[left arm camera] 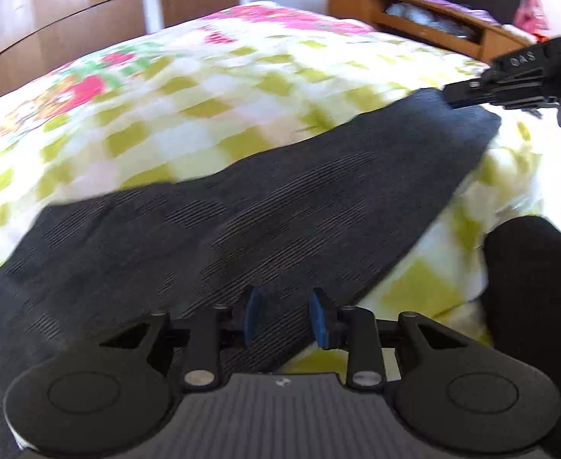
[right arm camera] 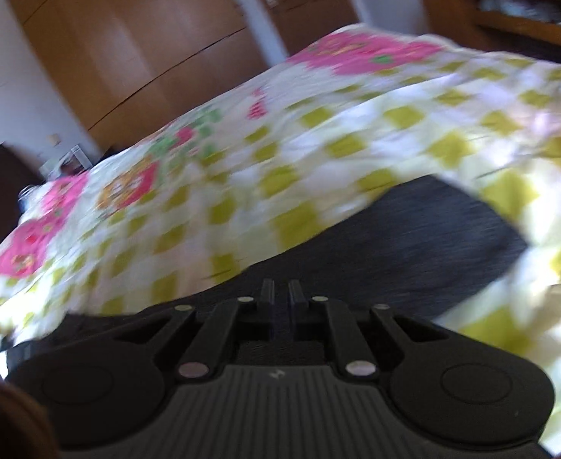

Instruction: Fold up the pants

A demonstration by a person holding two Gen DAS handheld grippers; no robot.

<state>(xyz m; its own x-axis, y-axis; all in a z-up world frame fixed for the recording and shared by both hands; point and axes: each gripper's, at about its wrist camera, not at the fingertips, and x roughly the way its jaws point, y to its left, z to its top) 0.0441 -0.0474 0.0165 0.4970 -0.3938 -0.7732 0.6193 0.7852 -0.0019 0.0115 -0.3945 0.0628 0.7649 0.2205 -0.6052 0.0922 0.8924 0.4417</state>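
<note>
Fingers (left arm camera: 285, 315) over pants (left arm camera: 242, 222), checked bedspread (left arm camera: 188, 88), wardrobe (right arm camera: 127, 49)

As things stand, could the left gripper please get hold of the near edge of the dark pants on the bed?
Probably yes. The left gripper hangs right over the pants, its jaws apart with cloth showing between them, and nothing lies in between. The right gripper is off at the far end.

Bed (left arm camera: 204, 88), covered by checked yellow-green bedspread (left arm camera: 188, 114) with pink flowers.
Dark grey pants (left arm camera: 242, 206) lie directly on the bedspread, stretched lengthwise across its near part.
</note>
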